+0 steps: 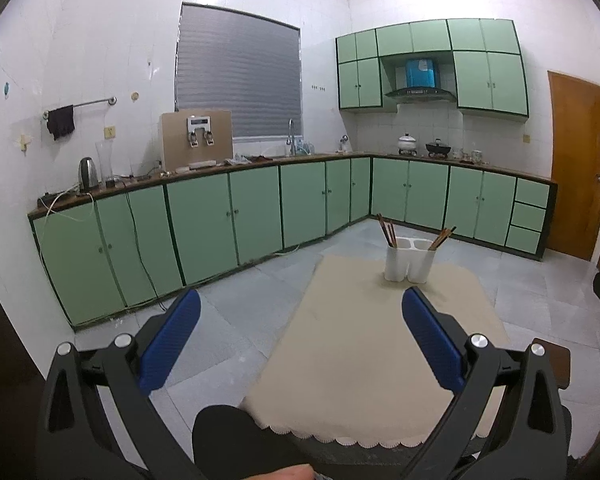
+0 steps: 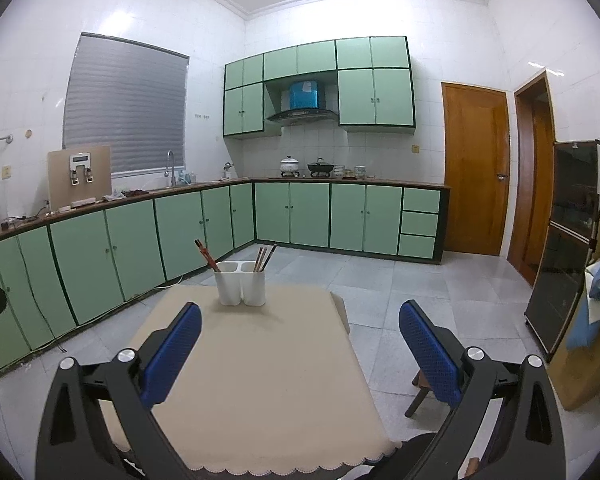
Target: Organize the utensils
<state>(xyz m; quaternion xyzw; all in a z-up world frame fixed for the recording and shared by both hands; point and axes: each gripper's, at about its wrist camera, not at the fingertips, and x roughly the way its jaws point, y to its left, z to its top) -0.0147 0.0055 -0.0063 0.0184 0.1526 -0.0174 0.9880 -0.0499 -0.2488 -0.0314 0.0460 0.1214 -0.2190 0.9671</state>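
A white two-cup utensil holder (image 1: 410,260) (image 2: 241,283) stands at the far end of a small table under a beige cloth (image 1: 384,344) (image 2: 260,368). Dark chopsticks (image 1: 387,230) (image 2: 206,255) lean out of its left cup, and more chopsticks (image 1: 442,237) (image 2: 265,258) out of its right cup. My left gripper (image 1: 300,304) is open, well short of the holder and left of it, with nothing between its blue pads. My right gripper (image 2: 300,320) is also open and empty, near the table's right side, short of the holder.
Green base cabinets (image 1: 204,224) (image 2: 100,248) run along the left and back walls under a cluttered counter. A wooden door (image 2: 474,168) and a dark glass cabinet (image 2: 564,248) are on the right. A small wooden stool (image 2: 418,394) sits by the table. Grey tiled floor surrounds it.
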